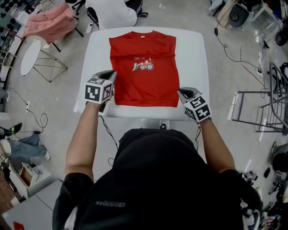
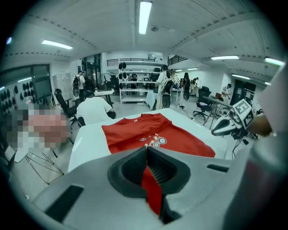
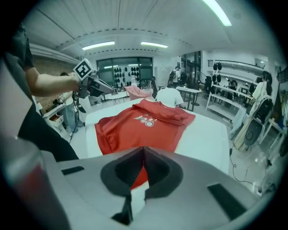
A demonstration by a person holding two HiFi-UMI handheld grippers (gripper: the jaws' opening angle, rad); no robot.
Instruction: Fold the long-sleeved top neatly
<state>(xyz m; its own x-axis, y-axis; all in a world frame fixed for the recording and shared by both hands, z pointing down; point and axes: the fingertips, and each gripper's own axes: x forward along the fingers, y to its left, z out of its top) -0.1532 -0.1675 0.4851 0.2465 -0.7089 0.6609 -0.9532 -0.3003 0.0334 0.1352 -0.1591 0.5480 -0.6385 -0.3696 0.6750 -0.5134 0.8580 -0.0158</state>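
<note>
The red long-sleeved top [image 1: 144, 72] lies flat on the white table [image 1: 191, 54], front print up and sleeves folded in. My left gripper [image 1: 112, 74] is at the top's left edge. In the left gripper view it [image 2: 146, 149] is shut, with a strip of the red cloth [image 2: 150, 188] pinched between its jaws. My right gripper [image 1: 181, 93] is at the lower right edge of the top. In the right gripper view it [image 3: 143, 148] is shut. Red cloth [image 3: 137, 177] shows in the gap behind the tips; I cannot tell whether it is pinched.
A pink garment [image 1: 49, 22] lies on a chair at the far left, beside a small white round table [image 1: 29, 56]. A person in white [image 1: 112, 11] sits beyond the table. A metal rack [image 1: 265, 108] stands at the right. Cables run over the floor.
</note>
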